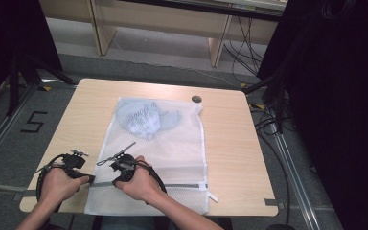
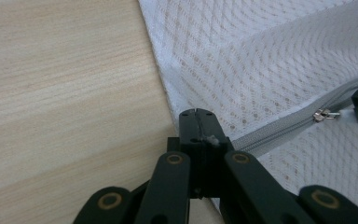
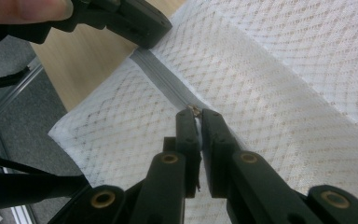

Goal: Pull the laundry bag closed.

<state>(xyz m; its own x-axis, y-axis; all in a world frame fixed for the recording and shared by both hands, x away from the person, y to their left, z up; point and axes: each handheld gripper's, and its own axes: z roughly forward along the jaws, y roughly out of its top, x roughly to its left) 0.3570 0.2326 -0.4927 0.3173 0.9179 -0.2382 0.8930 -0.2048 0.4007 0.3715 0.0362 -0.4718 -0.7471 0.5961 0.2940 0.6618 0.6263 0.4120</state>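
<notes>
Right now I see a white mesh laundry bag point(image 1: 172, 143) lying flat on the wooden table point(image 1: 230, 139), with a bluish garment point(image 1: 143, 117) bunched inside its far end. A grey zipper point(image 1: 182, 185) runs across the bag's near end, parallel to the near table edge.

Left gripper point(image 1: 90, 179) sits at the bag's left edge, right where the zipper starts. In the left gripper view its jaws are pressed together on the zipper end point(image 2: 209, 139); a scrap of grey tape shows between the tips. So: clamped on the zipper end, bag corner pinned at the table's near left.

Right gripper point(image 1: 116, 182) sits just beside the left one, a little farther along the zipper. In the right gripper view its jaws are nearly together, a thin slit between them, with the metal zipper pull point(image 3: 194, 111) caught at the tips. The left gripper view shows that pull point(image 2: 325, 115) on the zipper track touching the right gripper's black jaw at the frame edge. I read it as pinching the pull.

Both hands point(image 1: 60, 184) come in from the near side; right hand point(image 1: 141, 184) rests over the bag. Zipper beyond the right gripper reads as a solid grey line to the bag's right edge, where a white tab point(image 1: 212, 197) sticks out. A small dark round object point(image 1: 197, 98) sits on the table by the bag's far right corner.
</notes>
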